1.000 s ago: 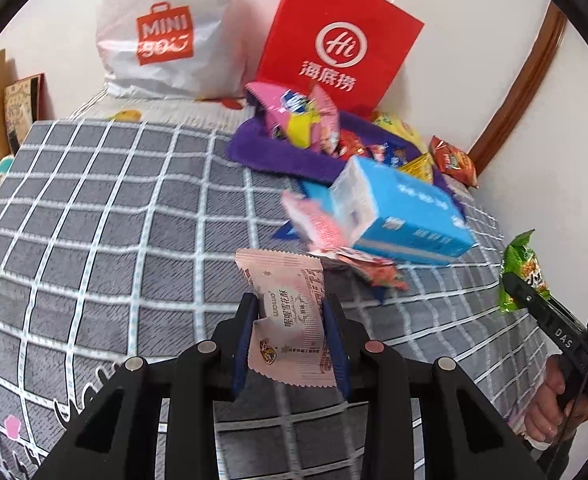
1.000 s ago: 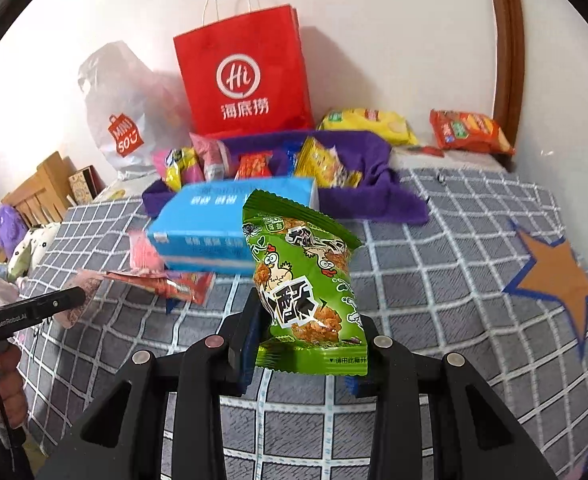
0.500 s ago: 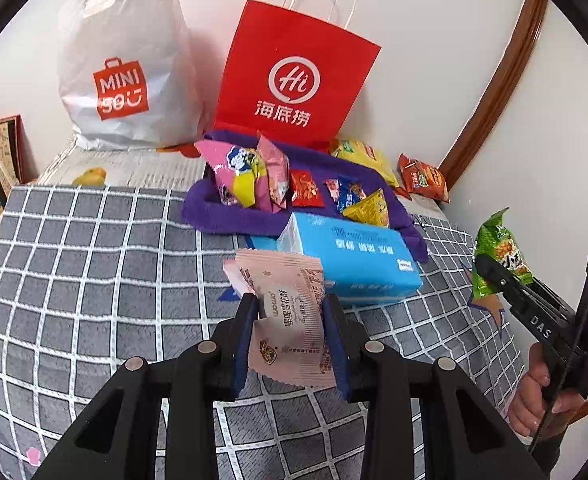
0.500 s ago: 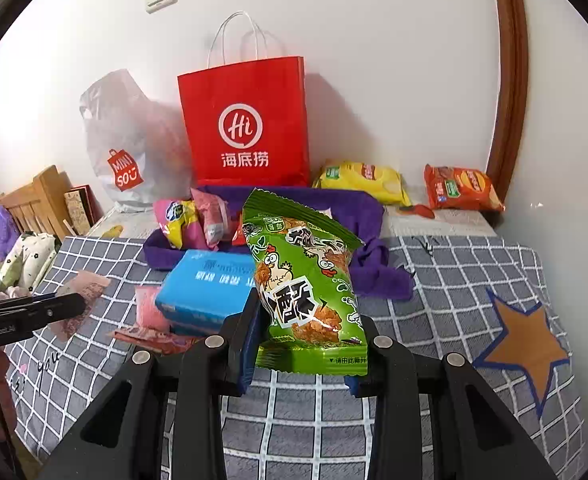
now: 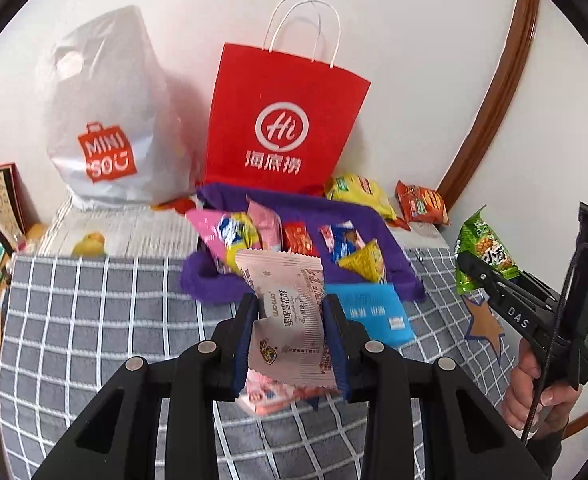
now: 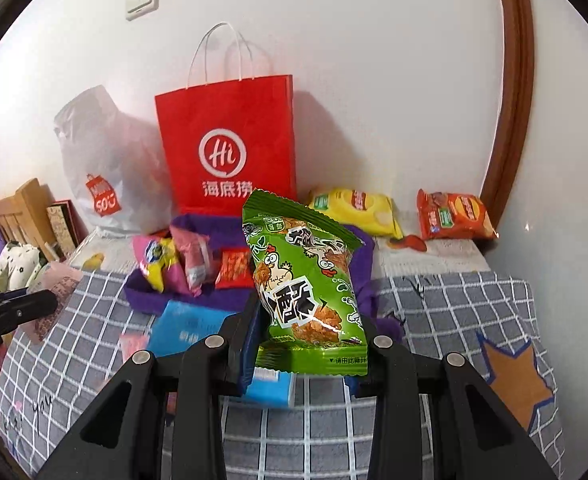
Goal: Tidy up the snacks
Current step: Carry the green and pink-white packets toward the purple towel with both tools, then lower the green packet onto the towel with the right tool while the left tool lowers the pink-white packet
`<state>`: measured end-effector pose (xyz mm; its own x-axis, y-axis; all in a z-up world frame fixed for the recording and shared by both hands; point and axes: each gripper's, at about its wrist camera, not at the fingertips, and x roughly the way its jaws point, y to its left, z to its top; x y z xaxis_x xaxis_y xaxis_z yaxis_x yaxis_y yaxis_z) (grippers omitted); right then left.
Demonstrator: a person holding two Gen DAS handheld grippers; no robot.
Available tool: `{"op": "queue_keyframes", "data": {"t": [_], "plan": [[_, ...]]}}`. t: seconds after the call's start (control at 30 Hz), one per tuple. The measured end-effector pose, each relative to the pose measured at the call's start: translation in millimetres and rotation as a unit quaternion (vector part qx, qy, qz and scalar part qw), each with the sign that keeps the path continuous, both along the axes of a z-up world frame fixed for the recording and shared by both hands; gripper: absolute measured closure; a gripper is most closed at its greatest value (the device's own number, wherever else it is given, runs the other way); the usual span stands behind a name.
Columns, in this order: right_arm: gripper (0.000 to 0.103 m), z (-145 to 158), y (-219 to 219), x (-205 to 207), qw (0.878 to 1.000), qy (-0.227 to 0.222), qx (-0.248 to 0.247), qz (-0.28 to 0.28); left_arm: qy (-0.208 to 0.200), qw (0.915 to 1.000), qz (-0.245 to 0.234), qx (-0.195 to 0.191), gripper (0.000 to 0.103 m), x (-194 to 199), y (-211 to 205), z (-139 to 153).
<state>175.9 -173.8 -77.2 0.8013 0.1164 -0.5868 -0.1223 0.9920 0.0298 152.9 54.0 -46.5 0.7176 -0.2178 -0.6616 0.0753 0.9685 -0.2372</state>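
Jaws: left gripper (image 5: 290, 312) clamps pink snack packet (image 5: 290, 320) | right gripper (image 6: 305, 316) clamps green snack packet (image 6: 305, 280) | both held above checked blanket (image 6: 453, 304), near purple cloth (image 5: 214, 280) with snacks

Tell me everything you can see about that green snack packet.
The green packet is a glossy, puffy plastic pillow bag with crimped, serrated ends, printed with cartoon chickens, bold black characters and fried pieces. It stands roughly upright, leaning a little, held off the bed with its lower part pinched between the two blue-padded fingers of the right tool. Nothing else touches it. It looks sealed and unopened. From the left camera it shows at the right edge, in front of the wall.
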Motion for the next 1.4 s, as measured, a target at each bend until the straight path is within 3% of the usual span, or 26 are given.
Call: {"op": "queue_keyframes", "data": {"t": [0.5,1.13,1.4], "plan": [[0.069,9,16,84,1.0,0.019,-0.019,-0.013,-0.006,0.9996,0.013,0.023,0.071,69,3,26],[0.069,1,23,163,0.999,0.028,-0.015,-0.01,0.009,0.9998,-0.004,0.019,0.071,153,-13,15],[0.069,-27,20,182,0.998,0.056,-0.011,-0.009,0.025,0.9985,-0.01,0.047,0.071,173,-18,-8]]}}
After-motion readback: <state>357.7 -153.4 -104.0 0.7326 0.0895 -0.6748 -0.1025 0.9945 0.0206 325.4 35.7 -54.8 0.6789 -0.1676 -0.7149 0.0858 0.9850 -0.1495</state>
